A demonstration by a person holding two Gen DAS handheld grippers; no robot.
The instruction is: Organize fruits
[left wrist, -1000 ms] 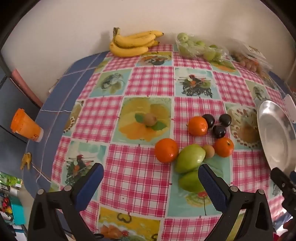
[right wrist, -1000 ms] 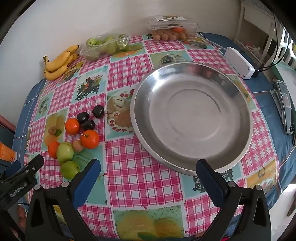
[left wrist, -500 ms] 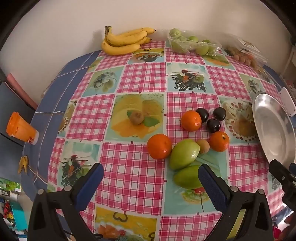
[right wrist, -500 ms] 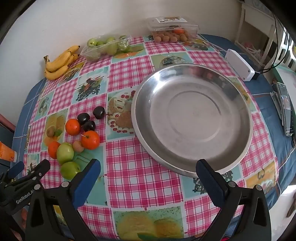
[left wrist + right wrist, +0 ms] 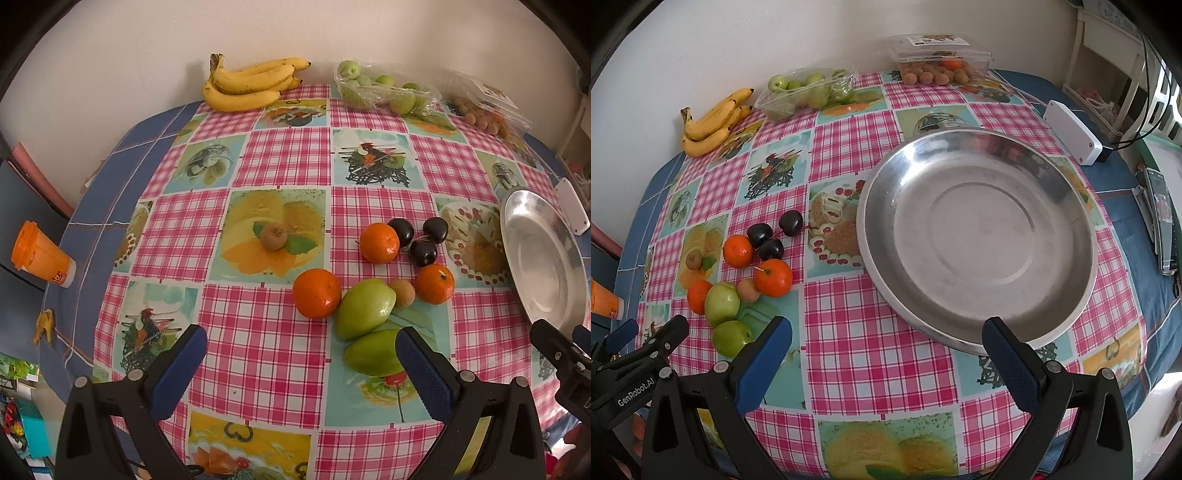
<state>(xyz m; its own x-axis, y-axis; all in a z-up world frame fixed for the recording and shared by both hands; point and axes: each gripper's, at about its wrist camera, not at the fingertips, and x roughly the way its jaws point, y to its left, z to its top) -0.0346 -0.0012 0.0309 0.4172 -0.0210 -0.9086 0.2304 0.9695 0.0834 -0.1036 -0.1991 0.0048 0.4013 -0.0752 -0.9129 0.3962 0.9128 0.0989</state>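
Left tongs [image 5: 299, 365] and right tongs [image 5: 886, 354], blue-padded, both spread wide and empty, at lower frame. Loose orange mandarins [image 5: 317, 292], green mangoes [image 5: 365, 308] and dark plums [image 5: 424, 253] cluster right of centre on the checked worktop [image 5: 258, 332]; empty round steel dish [image 5: 975, 229] fills the right view's centre.

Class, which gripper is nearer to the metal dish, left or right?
Right. The right gripper hovers at the metal dish, one fingertip over its near rim. The left gripper is off to the dish's left, by the green fruits.
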